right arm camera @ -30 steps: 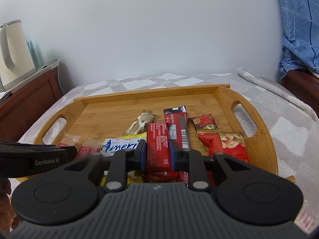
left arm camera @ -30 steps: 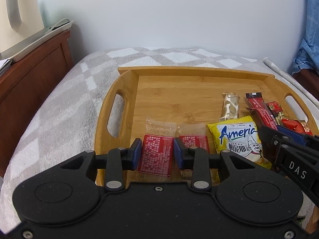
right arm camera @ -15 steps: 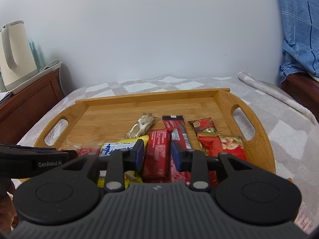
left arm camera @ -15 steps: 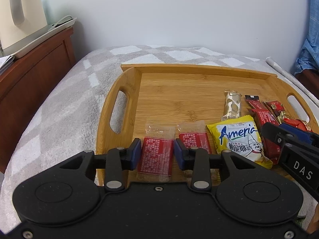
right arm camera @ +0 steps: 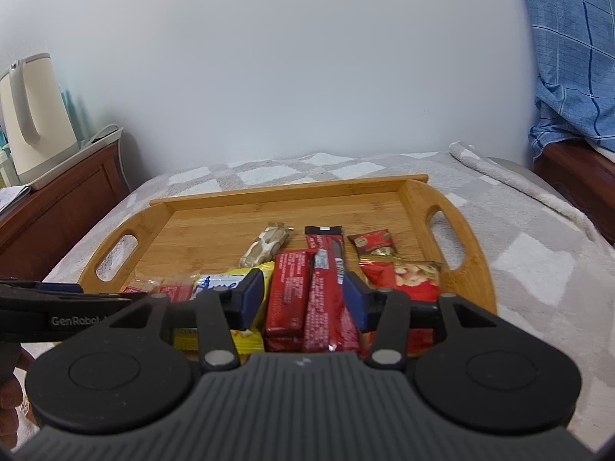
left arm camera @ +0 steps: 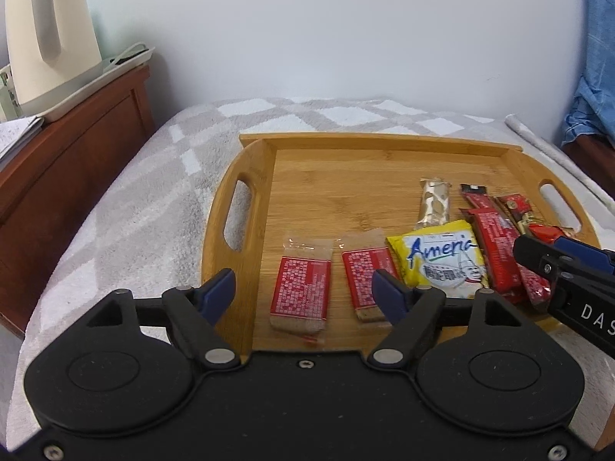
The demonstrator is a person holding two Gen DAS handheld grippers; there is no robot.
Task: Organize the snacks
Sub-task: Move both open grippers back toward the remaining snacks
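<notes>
- Bamboo tray (left arm camera: 265, 161) lies flat on a grey checked blanket (left arm camera: 134, 207); it looks stiff and light, best lifted by its two cut-out handles (one at each end), though nothing suggests it needs moving.
- Yellow bag (left arm camera: 438, 257) sits mid-tray at the near edge; it is puffy, crinkly film that probably holds something brittle, so a soft pinch on the sealed end seam should do better than a squeeze across the middle.
- Red peanut pack (right arm camera: 407, 278) lies at the right end near the handle; it is glossy and likely slippery, so take it by a corner seam.
- Two red bars (right arm camera: 311, 292) lie side by side and touching, lengthwise between the right gripper's (right arm camera: 303, 299) pads; they are firm enough to take across the width, but the wrappers are slick.
- Two red-label wafers (left arm camera: 301, 292) lie flat at the left of the row, apart from each other, in clear film with loose end flaps; they are thin and probably crumbly, so grip lightly across the short sides.
- Beige nougat bar (left arm camera: 433, 201) lies behind the yellow bag, small and fairly stiff.
- Small red sachet (right arm camera: 374, 242) lies behind the peanut pack, almost weightless.
- Left gripper (left arm camera: 303, 290) hangs over one wafer, jaws opening, pads clear of it on both sides.
- Right gripper's jaws are opening too, the bars between them but not pressed (both hold nothing).
</notes>
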